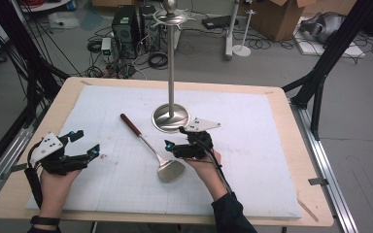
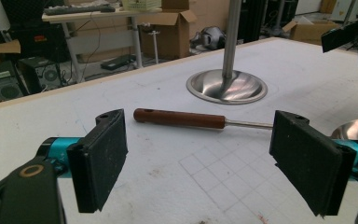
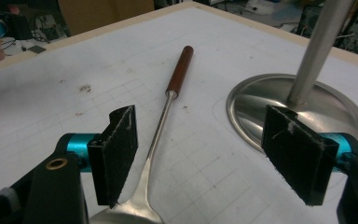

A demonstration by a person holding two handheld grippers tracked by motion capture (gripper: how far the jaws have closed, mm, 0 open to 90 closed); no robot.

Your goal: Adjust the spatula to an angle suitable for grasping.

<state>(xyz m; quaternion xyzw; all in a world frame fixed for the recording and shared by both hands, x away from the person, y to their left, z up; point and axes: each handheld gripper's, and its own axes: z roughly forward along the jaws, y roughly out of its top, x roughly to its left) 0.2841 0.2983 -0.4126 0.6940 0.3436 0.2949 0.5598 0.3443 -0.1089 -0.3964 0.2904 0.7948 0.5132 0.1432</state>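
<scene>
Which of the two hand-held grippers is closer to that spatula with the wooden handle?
The right. The right gripper hangs open just beside the metal blade of the spatula, its jaws either side of the shaft. The left gripper sits open farther off, near the table's left edge.

Spatula (image 1: 150, 148) lies on mat (image 1: 252, 160), left of stand (image 1: 171, 116)
</scene>
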